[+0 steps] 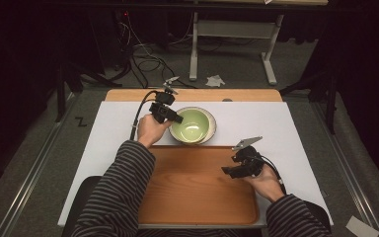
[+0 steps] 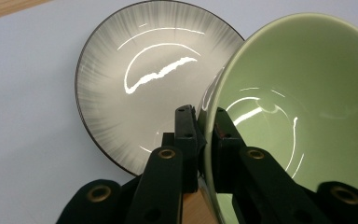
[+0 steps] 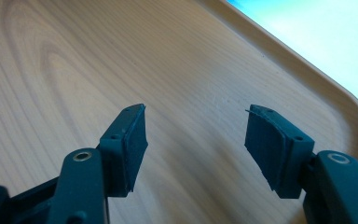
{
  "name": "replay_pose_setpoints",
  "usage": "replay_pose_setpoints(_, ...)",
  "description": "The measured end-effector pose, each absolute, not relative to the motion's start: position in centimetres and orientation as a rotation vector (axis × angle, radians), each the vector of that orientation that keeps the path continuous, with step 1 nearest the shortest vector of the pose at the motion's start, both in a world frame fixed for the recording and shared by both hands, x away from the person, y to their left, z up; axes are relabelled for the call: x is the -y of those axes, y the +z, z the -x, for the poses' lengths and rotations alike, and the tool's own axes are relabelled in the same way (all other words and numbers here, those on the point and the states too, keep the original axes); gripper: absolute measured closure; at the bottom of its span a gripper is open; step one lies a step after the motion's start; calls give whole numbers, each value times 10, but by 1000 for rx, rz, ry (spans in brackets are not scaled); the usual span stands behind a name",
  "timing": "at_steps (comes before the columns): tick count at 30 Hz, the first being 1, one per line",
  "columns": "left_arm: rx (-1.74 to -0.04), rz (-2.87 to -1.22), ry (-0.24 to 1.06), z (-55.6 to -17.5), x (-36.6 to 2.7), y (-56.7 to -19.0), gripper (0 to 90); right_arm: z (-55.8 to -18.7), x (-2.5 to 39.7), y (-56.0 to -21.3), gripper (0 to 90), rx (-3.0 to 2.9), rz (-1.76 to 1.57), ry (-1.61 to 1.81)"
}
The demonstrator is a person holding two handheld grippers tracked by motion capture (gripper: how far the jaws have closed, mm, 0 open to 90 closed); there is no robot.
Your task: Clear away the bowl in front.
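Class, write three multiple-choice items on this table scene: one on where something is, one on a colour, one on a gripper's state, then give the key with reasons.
1. Where is the right gripper?
A. over the wooden tray
B. over the floor
C. inside the bowl

2. What colour is the bowl inside?
A. red
B. pale green
C. blue

3. How is the left gripper?
A. wide open, empty
B. lying on the tray
C. shut on the bowl's rim

Key: 1 A, wood grain lies under its open jaws; 2 B, the glaze is green in both views; 3 C, its jaws pinch the rim above the grey plate.
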State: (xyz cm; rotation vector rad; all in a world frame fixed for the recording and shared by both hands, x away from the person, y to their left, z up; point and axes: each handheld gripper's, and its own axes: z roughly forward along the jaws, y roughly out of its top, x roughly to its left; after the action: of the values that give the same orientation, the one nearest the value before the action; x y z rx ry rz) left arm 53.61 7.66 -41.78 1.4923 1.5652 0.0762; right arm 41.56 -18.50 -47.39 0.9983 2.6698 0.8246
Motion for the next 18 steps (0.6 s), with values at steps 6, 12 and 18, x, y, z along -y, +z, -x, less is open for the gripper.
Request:
replay_pose_setpoints(6,-1544,-1517,67,-531,-73,-415,843,-416,185,-474,400,-2672,-1003,832)
replay_pose_setpoints(12,-1529,-1536,60,-524,-70,-412,843,-416,185,-474,400,-2665,-998,838)
replay_pose_setpoints(18,-1514,-1533,59,-518,-67,-407,843,-416,186,-474,400,-2665,-996,839)
